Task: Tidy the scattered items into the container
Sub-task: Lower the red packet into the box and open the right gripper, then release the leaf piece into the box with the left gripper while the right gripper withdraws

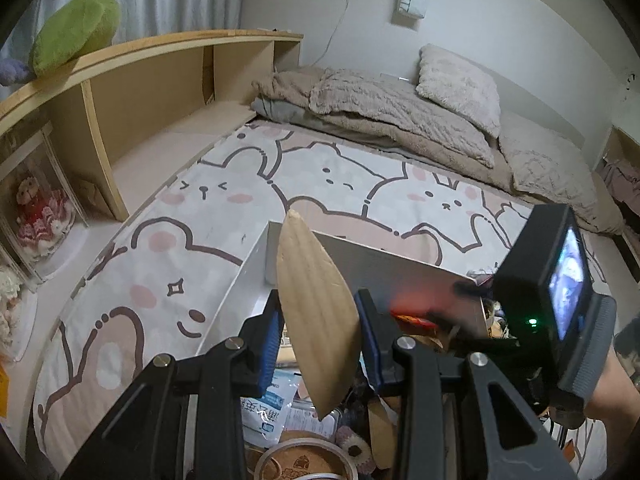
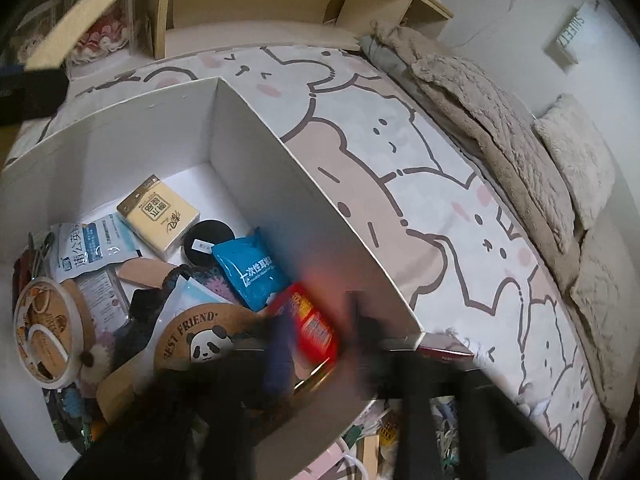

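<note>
White box [image 2: 280, 184] open on top; far corner floor bare, near half packed with yellow pack [image 2: 160, 216], black disc [image 2: 208, 240], blue pouch [image 2: 250, 268], red packet [image 2: 312, 320], panda coaster [image 2: 200, 336]. Bear-print mat [image 1: 224, 184] left of the box lies free. Folded blanket [image 1: 380, 112] blocks the far end.

Bear-print bedsheet [image 1: 320, 176], beige blankets [image 1: 384, 116], wooden shelf [image 1: 160, 76], white wall [image 1: 500, 12]

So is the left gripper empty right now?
No, the left gripper is shut on a flat, leaf-shaped wooden piece, held upright between its blue pads above the white box.
</note>
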The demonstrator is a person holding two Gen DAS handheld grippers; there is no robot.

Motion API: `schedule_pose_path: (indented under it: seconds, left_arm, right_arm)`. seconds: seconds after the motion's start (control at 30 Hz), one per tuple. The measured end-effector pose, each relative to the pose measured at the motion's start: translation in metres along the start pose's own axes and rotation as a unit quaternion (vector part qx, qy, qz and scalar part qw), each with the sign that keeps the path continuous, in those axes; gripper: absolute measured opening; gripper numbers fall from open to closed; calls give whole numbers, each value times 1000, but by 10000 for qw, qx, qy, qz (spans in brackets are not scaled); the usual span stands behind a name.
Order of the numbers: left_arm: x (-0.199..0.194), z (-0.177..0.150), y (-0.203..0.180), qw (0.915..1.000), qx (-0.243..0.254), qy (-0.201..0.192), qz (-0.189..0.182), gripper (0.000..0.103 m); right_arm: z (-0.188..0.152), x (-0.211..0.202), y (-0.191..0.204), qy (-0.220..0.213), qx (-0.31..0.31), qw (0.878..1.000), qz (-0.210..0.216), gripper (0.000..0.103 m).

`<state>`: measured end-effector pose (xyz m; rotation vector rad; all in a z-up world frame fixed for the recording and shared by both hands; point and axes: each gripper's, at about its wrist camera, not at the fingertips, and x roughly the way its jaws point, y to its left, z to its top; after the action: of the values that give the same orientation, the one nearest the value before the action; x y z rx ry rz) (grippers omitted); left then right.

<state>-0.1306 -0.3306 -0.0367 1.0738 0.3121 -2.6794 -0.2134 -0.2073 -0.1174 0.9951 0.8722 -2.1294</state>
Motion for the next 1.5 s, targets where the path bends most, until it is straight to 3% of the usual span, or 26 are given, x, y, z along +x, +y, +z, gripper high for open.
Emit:
schedule_pose_path:
  seconds: [0.13, 0.47, 0.53, 0.77, 0.97, 1.27, 1.37, 1.5]
  left_arm:
    - [4, 0, -4, 10000, -9, 84, 0, 35]
    - [14, -1, -27, 9995, -89, 317, -37, 35]
    - [16, -1, -35, 9993, -93, 359, -60, 35]
    - [20, -2, -55, 9990, -62, 450, -27, 35]
    - [25, -1, -66, 9984, -164, 526, -101, 35]
    - [38, -5, -62, 9944, -835, 600, -226, 35]
    - [42, -6, -58, 9898, -1223, 623, -390, 35]
    - [53, -9, -54, 9787, -1812, 697, -662, 35]
  right_arm:
    - [-4, -11, 0, -251, -25, 9997, -37, 96]
    - [-43, -60, -28, -848, 467, 9941, 492, 96]
    - [-52, -71, -37, -963, 541, 9925, 521, 103]
    - [-81, -115, -68, -1462, 1031, 9799, 886, 103]
    - [-114, -138, -72, -1560, 1010, 9752, 1201, 103]
    - [-174, -151, -68, -1570, 837, 9735, 1435, 103]
    - [-194, -144, -67, -1493, 754, 9772, 1309, 103]
    - [-216, -144, -77, -1467, 1075, 9732, 1404, 103]
